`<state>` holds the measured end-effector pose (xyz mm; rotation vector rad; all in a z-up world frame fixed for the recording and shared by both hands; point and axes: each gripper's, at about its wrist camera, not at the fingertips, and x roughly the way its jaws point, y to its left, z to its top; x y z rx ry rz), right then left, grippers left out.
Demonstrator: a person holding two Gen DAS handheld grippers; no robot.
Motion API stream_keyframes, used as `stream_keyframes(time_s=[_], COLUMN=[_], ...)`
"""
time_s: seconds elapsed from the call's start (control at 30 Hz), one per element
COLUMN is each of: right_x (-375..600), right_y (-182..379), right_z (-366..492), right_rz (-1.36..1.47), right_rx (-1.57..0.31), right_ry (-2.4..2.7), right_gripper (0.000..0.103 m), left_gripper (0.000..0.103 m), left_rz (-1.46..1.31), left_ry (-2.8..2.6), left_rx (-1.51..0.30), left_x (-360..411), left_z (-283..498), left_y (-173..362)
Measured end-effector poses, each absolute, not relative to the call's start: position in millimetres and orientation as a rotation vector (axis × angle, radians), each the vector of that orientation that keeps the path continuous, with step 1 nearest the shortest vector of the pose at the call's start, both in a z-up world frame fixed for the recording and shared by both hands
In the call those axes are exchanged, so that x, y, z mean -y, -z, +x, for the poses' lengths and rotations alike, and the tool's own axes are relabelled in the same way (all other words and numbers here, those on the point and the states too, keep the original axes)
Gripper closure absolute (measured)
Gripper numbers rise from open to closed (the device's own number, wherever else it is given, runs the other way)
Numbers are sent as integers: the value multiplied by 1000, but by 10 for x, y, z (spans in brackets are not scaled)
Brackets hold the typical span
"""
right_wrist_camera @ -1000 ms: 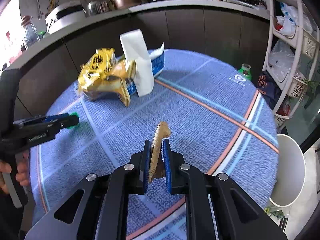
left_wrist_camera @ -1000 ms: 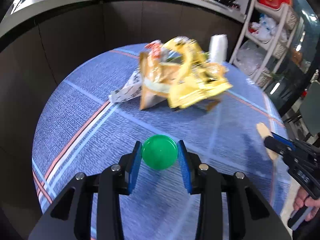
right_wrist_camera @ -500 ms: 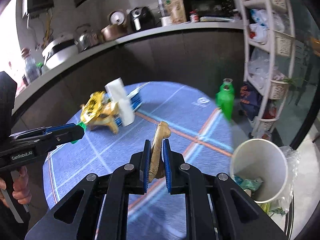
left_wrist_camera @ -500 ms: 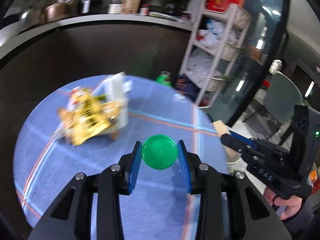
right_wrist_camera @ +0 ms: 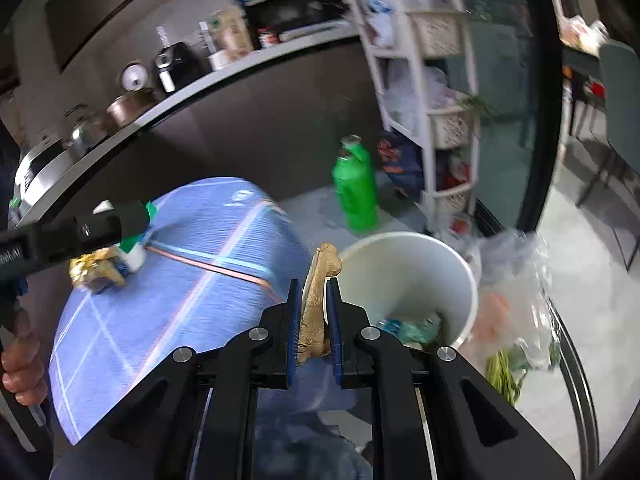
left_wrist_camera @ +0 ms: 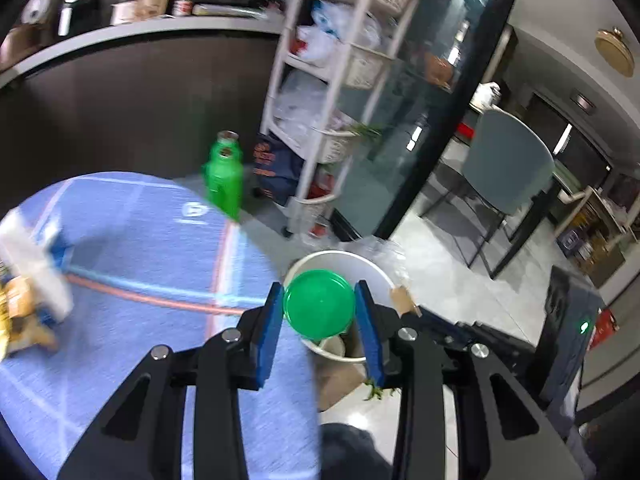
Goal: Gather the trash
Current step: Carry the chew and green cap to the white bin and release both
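Left tool (left_wrist_camera: pixel 319 309) gripping green lid (left_wrist_camera: pixel 319 305) over white bin (right_wrist_camera: pixel 408 276) rim (beside tabletop (left_wrist_camera: pixel 132 248) edge); right tool (right_wrist_camera: pixel 313 312) clamping tan scrap (right_wrist_camera: pixel 316 300) near bin.

Bin (right_wrist_camera: pixel 408 276) stands right of the table (right_wrist_camera: pixel 168 300); bottle (right_wrist_camera: pixel 356 196) behind both.

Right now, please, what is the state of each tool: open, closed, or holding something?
Left tool: closed on the green lid.
Right tool: closed on the tan scrap.
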<state>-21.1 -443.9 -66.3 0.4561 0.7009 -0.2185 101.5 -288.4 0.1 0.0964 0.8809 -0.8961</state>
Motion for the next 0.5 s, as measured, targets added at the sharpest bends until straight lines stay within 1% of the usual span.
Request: stream_keyframes(time_s=[0.27,0.5], right_x=[4733,4843], right_y=[1140,1472], right_z=[-134,30], right_rz=[481,459], right_rx=[-765,-810], right_ry=[232,203], right_gripper=[91,91], left_gripper=[67,66], left_rz=[150,198], left_ry=[955,946], left_rx=[-967,-1032], left_x=[3615,3993], left_z=[1157,1314], left_y=[407,820])
